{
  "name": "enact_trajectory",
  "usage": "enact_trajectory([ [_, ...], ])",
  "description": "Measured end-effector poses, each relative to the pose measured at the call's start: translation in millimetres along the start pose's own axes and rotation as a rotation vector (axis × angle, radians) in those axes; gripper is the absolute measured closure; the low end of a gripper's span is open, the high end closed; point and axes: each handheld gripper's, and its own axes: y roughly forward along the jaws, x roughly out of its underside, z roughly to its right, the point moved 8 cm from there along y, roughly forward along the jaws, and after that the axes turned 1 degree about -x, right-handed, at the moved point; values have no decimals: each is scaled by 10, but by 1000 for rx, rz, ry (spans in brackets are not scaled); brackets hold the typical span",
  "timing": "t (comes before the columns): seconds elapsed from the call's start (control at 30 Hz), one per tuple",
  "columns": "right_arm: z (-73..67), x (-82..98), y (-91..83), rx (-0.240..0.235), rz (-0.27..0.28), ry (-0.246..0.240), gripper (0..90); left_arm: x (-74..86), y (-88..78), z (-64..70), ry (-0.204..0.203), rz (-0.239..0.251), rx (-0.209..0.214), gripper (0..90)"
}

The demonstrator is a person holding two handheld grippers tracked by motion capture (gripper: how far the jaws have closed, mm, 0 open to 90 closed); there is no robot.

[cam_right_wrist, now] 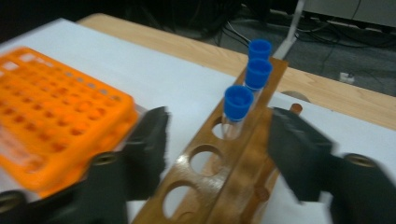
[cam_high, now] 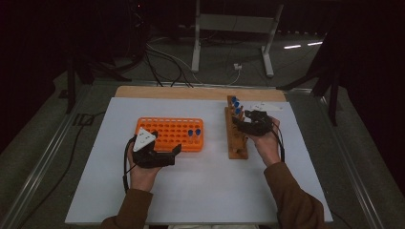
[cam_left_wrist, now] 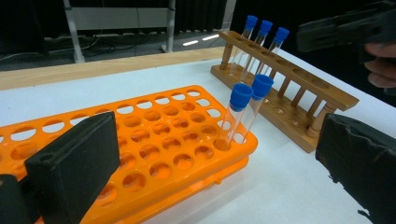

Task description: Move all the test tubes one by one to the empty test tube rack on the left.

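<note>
Orange plastic marks the left side of the counter (cam_high: 200, 191): the orange rack (cam_high: 162, 129) lies flat on the white sheet, with two blue-capped tubes (cam_left_wrist: 240, 116) standing side by side in holes at its right end. The left hand (cam_high: 141, 174) comes up from the bottom edge, brown sleeve behind it, wrist roughly straight, and holds the left tool (cam_high: 160, 155) just in front of the rack's near edge, its grey plate over the rack's near left corner. That tool lies close to level and points toward the right. In the left gripper view its two black jaws stand wide apart, with nothing between them but the rack and the bare sheet beyond; it is open and holds nothing.

Right of the rack, apart from it, the wooden stand (cam_high: 236, 129) runs away from the person. Three more capped tubes (cam_right_wrist: 238, 109) stand in a row in its far holes; the near holes are bare.

The right hand (cam_high: 267, 143) reaches forward along the stand's right side, sleeve angled in from the lower right, palm under the right tool (cam_high: 246, 125), which points left across the stand's middle. In the right gripper view, which is blurred, its jaws sit on either side of the stand's top rail, partly open, with the nearest of the three tubes just ahead of the gap. The pads touch neither tube nor rail as far as the blur allows.
</note>
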Motion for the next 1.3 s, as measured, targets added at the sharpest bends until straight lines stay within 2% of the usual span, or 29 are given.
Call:
enact_trajectory([
  [0.1, 37, 2, 99, 13, -18, -8, 537, -4, -3, -5, -1, 2, 0, 8],
  [0.2, 71, -10, 186, 28, -21, 4, 582, -8, -10, -11, -4, 5, 1, 8],
  [0.33, 128, 0, 292, 29, -26, 53, 650, -12, -17, -17, -6, 8, 0, 8],
  [0.4, 133, 12, 335, 31, -36, 55, 687, -15, -20, -21, -7, 11, -1, 8],
  [0.5, 119, 19, 373, 43, -45, 31, 721, -19, -27, -29, -11, 13, -2, 8],
  [0.67, 87, 24, 414, 51, -52, 10, 759, -22, -31, -20, -9, 14, -1, 8],
  [0.83, 63, 24, 405, 81, -57, -11, 768, -17, -25, -13, -8, 11, -1, 8],
  [1.03, 75, -10, 357, 74, -40, 7, 769, -12, -25, -21, -9, 8, -4, 8],
  [1.3, 70, -138, 242, 73, -3, 2, 769, -6, -21, -32, -6, 6, -11, 8],
])
